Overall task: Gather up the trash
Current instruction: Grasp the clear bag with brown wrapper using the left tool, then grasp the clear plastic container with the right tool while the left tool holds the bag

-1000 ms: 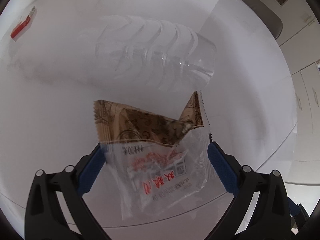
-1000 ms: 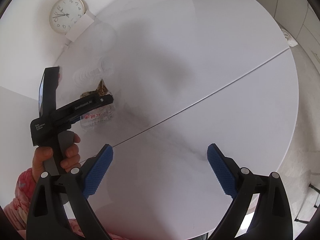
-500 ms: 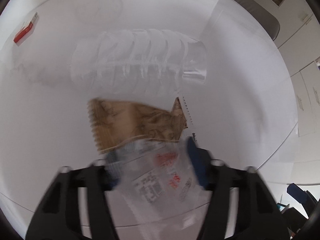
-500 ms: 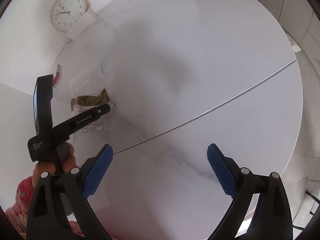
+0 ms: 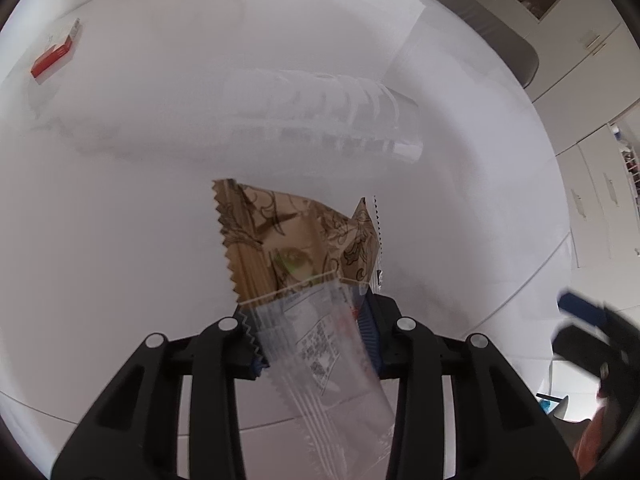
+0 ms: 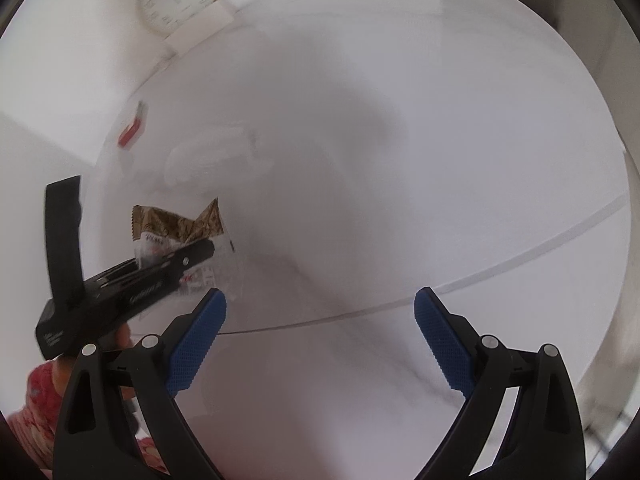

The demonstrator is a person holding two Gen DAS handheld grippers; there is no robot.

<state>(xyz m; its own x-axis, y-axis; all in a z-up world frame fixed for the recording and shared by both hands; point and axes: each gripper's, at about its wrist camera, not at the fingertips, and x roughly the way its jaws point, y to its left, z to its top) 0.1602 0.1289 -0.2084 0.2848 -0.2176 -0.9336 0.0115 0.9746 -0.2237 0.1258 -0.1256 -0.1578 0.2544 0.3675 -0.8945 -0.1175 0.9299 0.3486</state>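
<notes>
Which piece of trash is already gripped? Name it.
The brown-and-clear snack wrapper: the left gripper is shut on its clear end. The clear plastic bottle and the red-and-white packet lie untouched on the white table.

- The left gripper (image 5: 310, 330) has its two black fingers drawn close together, their blue pads (image 5: 369, 326) pressing a snack wrapper (image 5: 296, 248) from both sides.
- Seen from the right wrist, the left gripper (image 6: 200, 252) points up and to the right, gripped from below by a hand (image 6: 120, 334) above a red patterned sleeve (image 6: 36, 404).
- The right gripper (image 6: 320, 334) has its jaws spread wide, with nothing between its blue pads (image 6: 440, 340).
</notes>
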